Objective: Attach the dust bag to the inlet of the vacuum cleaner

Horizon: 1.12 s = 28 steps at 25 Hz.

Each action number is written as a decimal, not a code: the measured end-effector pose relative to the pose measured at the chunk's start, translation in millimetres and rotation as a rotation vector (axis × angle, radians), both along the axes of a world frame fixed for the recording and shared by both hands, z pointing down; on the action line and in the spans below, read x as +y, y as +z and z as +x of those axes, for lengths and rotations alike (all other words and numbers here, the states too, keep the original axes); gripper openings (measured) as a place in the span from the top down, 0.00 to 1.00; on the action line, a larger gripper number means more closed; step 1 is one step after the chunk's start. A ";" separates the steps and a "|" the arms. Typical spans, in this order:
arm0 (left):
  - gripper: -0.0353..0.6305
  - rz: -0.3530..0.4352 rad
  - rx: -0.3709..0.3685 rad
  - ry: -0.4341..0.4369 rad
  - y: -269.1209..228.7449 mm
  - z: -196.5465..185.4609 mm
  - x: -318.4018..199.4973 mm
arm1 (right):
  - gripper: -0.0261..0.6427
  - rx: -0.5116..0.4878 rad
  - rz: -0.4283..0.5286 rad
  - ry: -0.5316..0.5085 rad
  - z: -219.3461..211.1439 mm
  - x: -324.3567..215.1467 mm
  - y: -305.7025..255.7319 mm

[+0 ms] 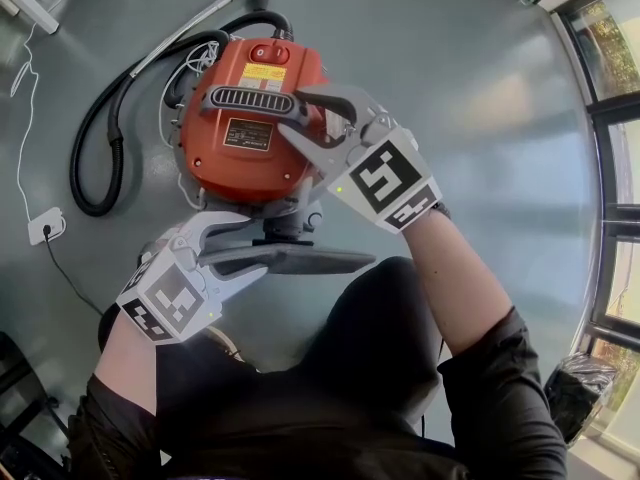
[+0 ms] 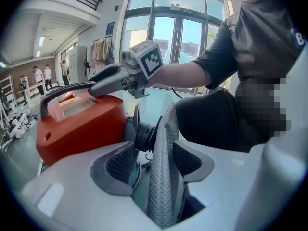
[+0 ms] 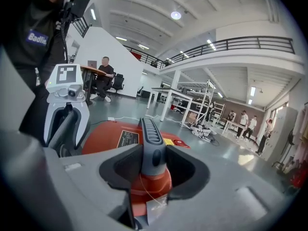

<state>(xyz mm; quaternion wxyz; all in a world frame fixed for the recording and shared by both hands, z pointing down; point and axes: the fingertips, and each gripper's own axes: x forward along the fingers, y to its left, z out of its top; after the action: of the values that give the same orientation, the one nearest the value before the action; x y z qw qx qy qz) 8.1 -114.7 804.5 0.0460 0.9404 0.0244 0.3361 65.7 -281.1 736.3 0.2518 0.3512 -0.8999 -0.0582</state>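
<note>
Nearest the person, the left gripper (image 1: pixel 250 243) reaches in from the near left. Its fingers (image 2: pixel 120 165) stand wide apart. The grey mesh dust bag (image 2: pixel 161 177) stands edge-on in the gap between them. The left finger is clearly off the cloth. The right finger lies just beside it and does not seem to press, so the bag looks loose rather than pinched.

The bag's long axis runs from the fingers up toward the black round inlet (image 2: pixel 144 136) on the near side of the orange vacuum cleaner (image 1: pixel 245 153). The far end of the bag sits right at the inlet. Whether it is seated on it cannot be told.

The left gripper is the nearer one to the inlet, so any final push would probably fall to it.

Farther off, the right gripper (image 1: pixel 295 113) comes in from the right over the top of the machine. Its fingers are clamped on the grey ribbed handle (image 3: pixel 151 138), likely steadying the body. The vacuum cleaner rests on the grey floor (image 1: pixel 480 88), with its black hose (image 1: pixel 100 158) curling away to the far left.
</note>
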 end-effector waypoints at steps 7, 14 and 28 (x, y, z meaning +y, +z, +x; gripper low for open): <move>0.52 0.007 0.043 -0.020 -16.0 -12.3 -6.5 | 0.74 -0.052 -0.001 0.017 8.2 4.9 -12.3; 0.52 0.070 0.039 -0.020 -37.0 -27.7 -16.0 | 0.74 -0.120 0.052 0.051 24.5 28.9 -45.8; 0.55 0.127 0.156 -0.134 -88.2 -29.9 -26.3 | 0.74 -0.325 -0.027 0.136 -3.6 76.9 -61.4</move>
<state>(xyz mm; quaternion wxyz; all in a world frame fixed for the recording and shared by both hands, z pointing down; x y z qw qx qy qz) -21.8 -141.0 716.2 0.0067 0.9642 -0.0561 0.2590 62.1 -204.2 674.9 0.1111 0.4129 -0.9035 0.0284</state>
